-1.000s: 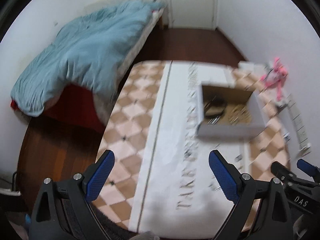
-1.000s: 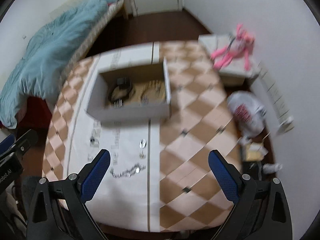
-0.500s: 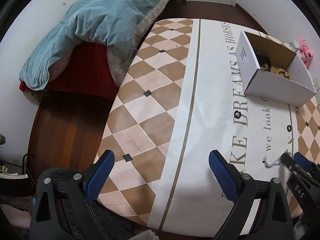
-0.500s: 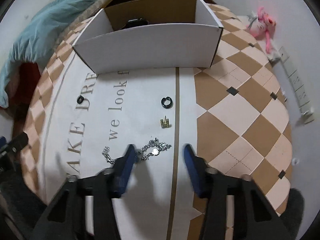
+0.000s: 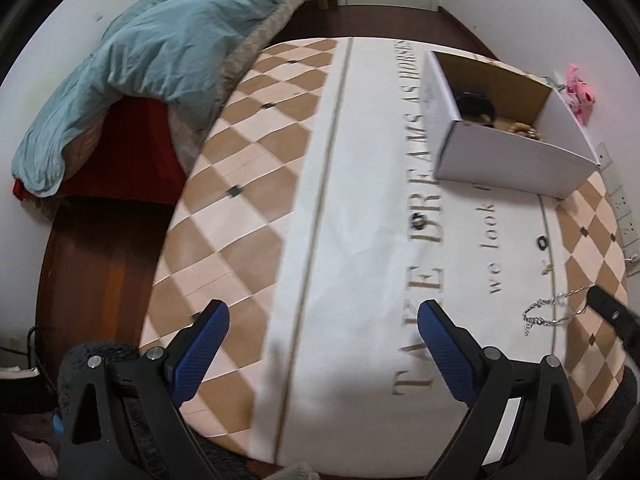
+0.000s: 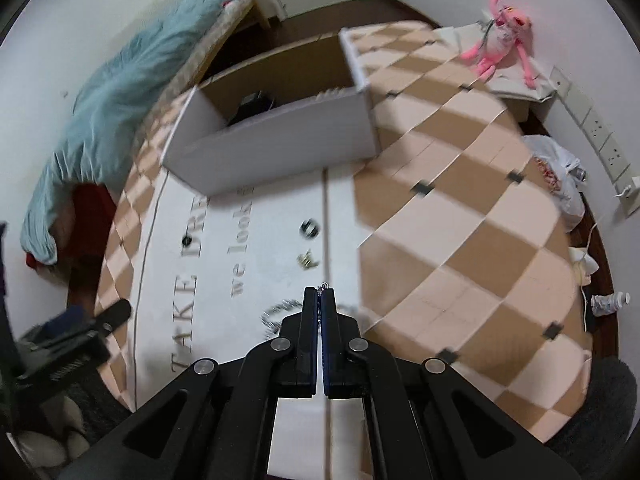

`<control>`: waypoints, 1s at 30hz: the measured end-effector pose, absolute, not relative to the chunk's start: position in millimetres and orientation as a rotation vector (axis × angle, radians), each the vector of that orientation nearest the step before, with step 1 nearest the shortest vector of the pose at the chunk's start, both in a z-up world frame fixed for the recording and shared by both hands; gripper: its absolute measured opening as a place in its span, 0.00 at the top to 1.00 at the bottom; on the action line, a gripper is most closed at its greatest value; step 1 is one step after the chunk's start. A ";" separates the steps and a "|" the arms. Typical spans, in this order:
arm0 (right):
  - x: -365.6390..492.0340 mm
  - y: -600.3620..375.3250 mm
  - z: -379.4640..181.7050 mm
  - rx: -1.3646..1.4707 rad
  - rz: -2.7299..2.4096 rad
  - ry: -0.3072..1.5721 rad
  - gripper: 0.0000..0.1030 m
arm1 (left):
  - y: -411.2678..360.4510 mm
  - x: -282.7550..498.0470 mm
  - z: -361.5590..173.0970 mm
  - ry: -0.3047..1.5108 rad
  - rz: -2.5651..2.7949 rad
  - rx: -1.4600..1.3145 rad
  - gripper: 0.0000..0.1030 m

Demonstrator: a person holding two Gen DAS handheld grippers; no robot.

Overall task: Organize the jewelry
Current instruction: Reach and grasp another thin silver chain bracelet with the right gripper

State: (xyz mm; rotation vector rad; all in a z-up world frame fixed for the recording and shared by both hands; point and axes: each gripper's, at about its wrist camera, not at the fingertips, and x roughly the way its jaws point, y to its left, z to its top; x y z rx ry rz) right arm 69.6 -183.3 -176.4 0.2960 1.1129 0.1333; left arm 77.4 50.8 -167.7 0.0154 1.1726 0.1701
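Handling, item one: silver chain bracelet [image 5: 554, 312]. I judged it very light, limp and slippery, with no stiffness to lean on, so it would sag and swing from wherever it was pinched. Best hold was across a short run of links near one end, not at the small clasp. My right gripper [image 6: 319, 300] was clenched on it, fingers pressed together with a few links showing at the tips; the rest trailed in a loose loop on the cloth [image 6: 280, 236] just left of the fingers, near the front edge of the table. Fine links, bright metal, a short tail of chain hanging off the loop.

Item two: small gold piece [image 6: 307, 261], on the white band beyond the bracelet. Tiny and hard; too small to name.

Item three: black ring [image 6: 309, 228], farther toward the box. A second black ring [image 5: 418, 223] lay on the printed lettering, to the left.

Item four: white cardboard box [image 5: 508, 160], open-topped, toward the table's far right corner, already holding dark and gold pieces.

My left gripper [image 5: 322, 350] hovered released, fingers wide apart, over the table's front edge, grasping nothing.
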 end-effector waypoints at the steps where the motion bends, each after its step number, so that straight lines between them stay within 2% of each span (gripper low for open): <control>1: 72.5 -187.3 -174.1 0.300 0.127 1.108 0.99 | 44.4 80.2 -168.6 1.175 0.155 0.013 0.07; 13: 97.6 -257.2 -189.7 0.331 0.001 1.117 0.99 | -62.1 114.9 -187.8 1.208 -0.092 -0.005 0.08; 17: 98.6 -269.4 -196.2 0.352 -0.014 1.121 0.99 | -90.5 115.5 -196.5 1.213 -0.124 0.023 0.13; 18: 97.8 -271.3 -196.8 0.354 -0.016 1.119 0.99 | -94.7 116.2 -197.6 1.211 -0.127 0.029 0.17; 20: 98.5 -275.2 -199.7 0.367 -0.016 1.123 0.99 | -102.6 117.3 -200.5 1.209 -0.121 0.057 0.35; 21: 97.7 -275.3 -200.5 0.368 -0.015 1.124 0.99 | -105.0 117.4 -201.2 1.210 -0.120 0.066 0.38; 23: 98.6 -276.9 -203.2 0.375 -0.014 1.128 0.99 | -107.2 118.9 -203.0 1.210 -0.120 0.080 0.61; 24: 99.1 -277.9 -204.9 0.377 -0.014 1.131 0.99 | -108.1 119.4 -203.1 1.207 -0.122 0.082 0.63; 26: 100.0 -278.8 -207.4 0.380 -0.013 1.136 0.99 | -109.0 120.0 -202.6 1.197 -0.129 0.091 0.74; 30: 100.3 -280.1 -210.0 0.386 -0.014 1.140 0.99 | -112.9 121.9 -203.6 1.187 -0.143 0.094 0.89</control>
